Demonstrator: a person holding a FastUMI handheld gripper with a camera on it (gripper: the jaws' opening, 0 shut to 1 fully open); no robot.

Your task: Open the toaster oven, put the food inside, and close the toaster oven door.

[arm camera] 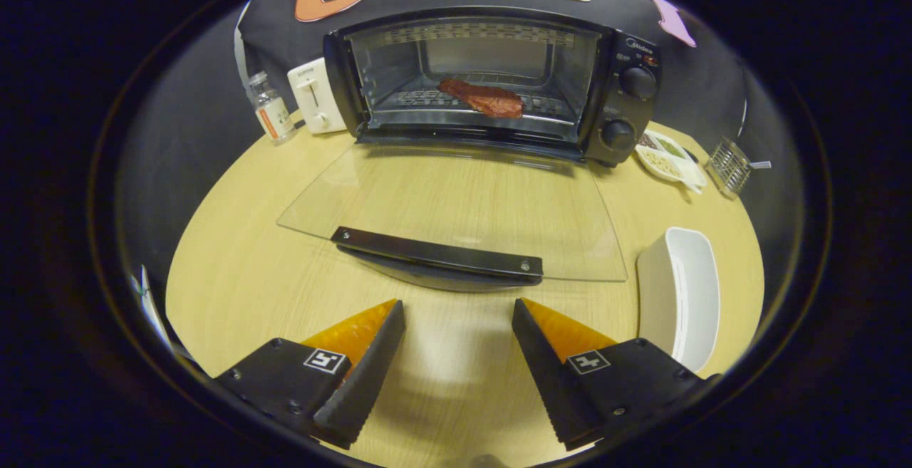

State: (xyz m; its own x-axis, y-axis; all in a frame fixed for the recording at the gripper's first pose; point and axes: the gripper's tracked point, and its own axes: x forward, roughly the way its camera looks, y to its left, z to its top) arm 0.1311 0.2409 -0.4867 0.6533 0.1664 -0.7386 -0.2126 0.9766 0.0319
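Food sits in the oven; my tool is spread, empty. Next I must lift the door by its handle.

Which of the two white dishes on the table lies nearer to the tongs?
The deep white tub, just right of the open tongs. The other, a flat divided plate, sits far back beside the toaster oven.

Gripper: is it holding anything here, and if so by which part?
Nothing is held. The gripper is open, fingers apart over bare table, short of the door handle.
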